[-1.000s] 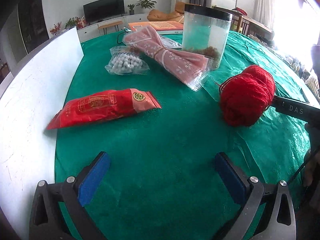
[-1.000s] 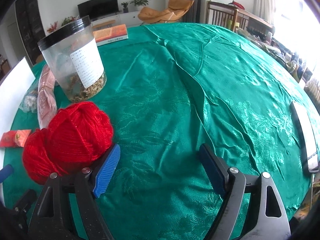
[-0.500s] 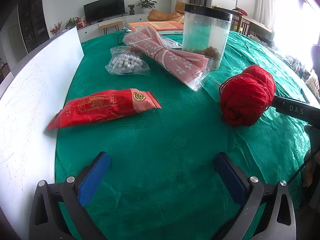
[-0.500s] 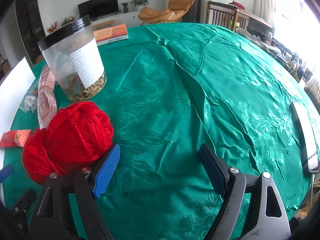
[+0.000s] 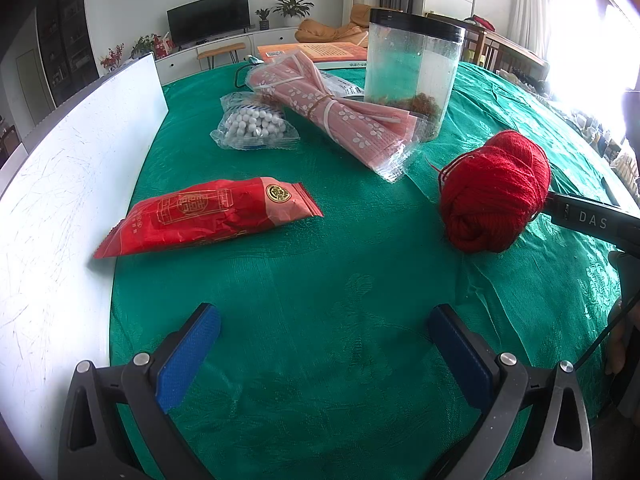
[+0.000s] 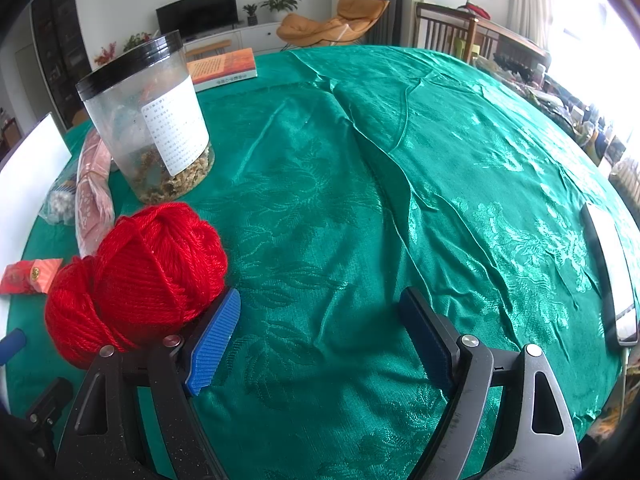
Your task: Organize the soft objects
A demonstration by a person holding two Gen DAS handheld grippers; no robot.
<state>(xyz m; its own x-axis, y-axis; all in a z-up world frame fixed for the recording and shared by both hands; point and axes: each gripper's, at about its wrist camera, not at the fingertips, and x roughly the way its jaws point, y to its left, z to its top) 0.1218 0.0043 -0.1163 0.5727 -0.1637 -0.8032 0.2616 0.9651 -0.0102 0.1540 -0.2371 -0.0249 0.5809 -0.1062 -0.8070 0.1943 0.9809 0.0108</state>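
Observation:
A red yarn ball [image 5: 494, 190] lies on the green tablecloth [image 5: 340, 280]; in the right wrist view the yarn ball [image 6: 136, 276] rests against the outside of my right gripper's left finger. My right gripper [image 6: 320, 316] is open and empty. My left gripper [image 5: 324, 328] is open and empty, low over bare cloth. A red snack packet [image 5: 208, 216] lies ahead left of it. A pink flowered packet [image 5: 340, 120] and a clear bag of white balls [image 5: 254, 128] lie farther back.
A clear jar with a black lid [image 5: 412, 76] stands behind the pink packet, also in the right wrist view [image 6: 152, 120]. A white board [image 5: 60, 200] stands along the left edge. An orange book [image 6: 224, 68] lies at the back. A phone [image 6: 608, 276] lies at the right.

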